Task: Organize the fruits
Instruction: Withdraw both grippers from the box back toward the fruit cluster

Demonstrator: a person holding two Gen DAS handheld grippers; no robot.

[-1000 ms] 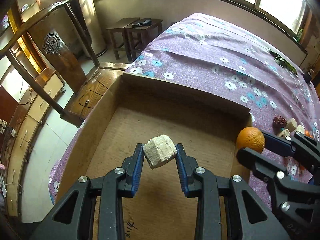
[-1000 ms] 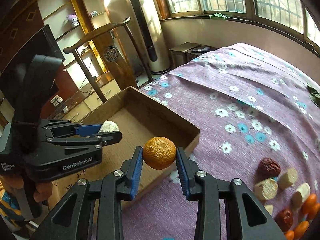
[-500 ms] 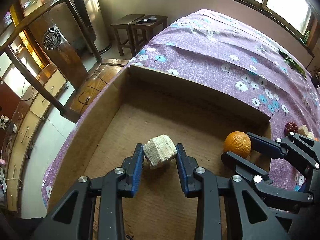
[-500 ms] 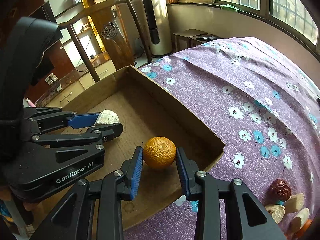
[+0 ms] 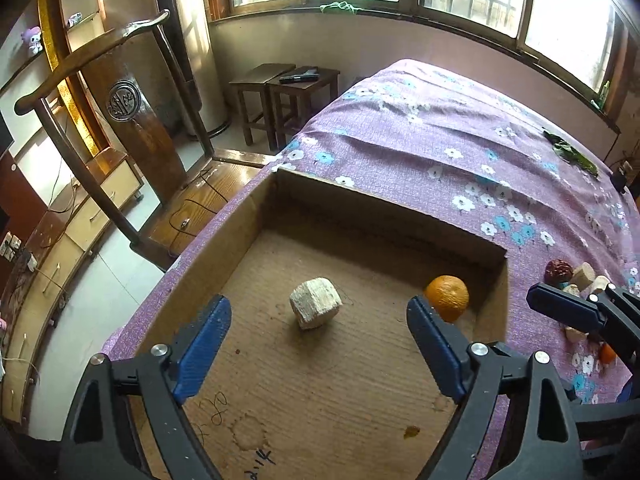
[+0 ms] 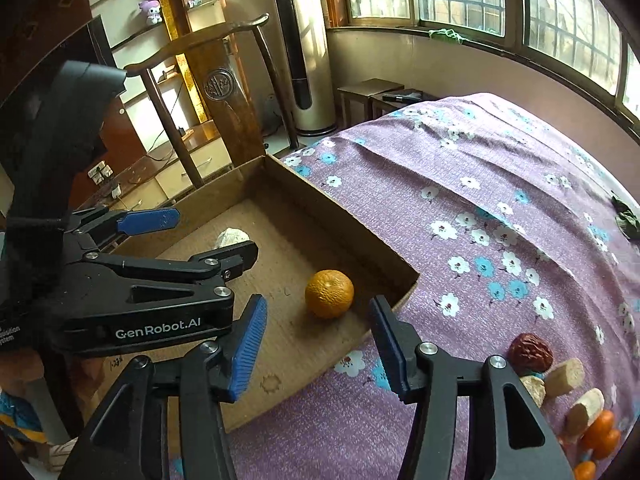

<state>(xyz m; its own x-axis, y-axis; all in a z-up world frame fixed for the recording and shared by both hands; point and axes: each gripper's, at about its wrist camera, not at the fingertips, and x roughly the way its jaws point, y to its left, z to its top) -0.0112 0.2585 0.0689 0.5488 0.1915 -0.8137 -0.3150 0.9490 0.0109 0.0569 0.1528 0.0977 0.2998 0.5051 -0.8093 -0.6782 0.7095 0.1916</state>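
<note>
A shallow cardboard box (image 5: 384, 216) (image 6: 348, 216) sits on the purple flowered bedspread. On its floor lies a pale rough chunk (image 5: 315, 308) (image 6: 233, 237), free of my left gripper (image 5: 320, 344), whose jaws are opening wide around it without touching. An orange mandarin (image 5: 447, 298) (image 6: 329, 293) rests in the box's right corner. My right gripper (image 6: 316, 340) hovers just behind it, jaws opening, pads apart from the fruit. The left gripper (image 6: 192, 236) also shows at left in the right wrist view, and one right finger (image 5: 568, 312) in the left wrist view.
Loose fruit lies on the bedspread right of the box: a dark red date (image 6: 530, 352), pale chunks (image 6: 564, 378) and small oranges (image 6: 600, 432). A wooden chair (image 5: 132, 120) and low stools (image 5: 280, 96) stand beyond the bed's left edge.
Both grippers let go: the pale chunk and the mandarin, held between the pads before, now lie on the box floor. Both pairs of jaws have spread apart.
</note>
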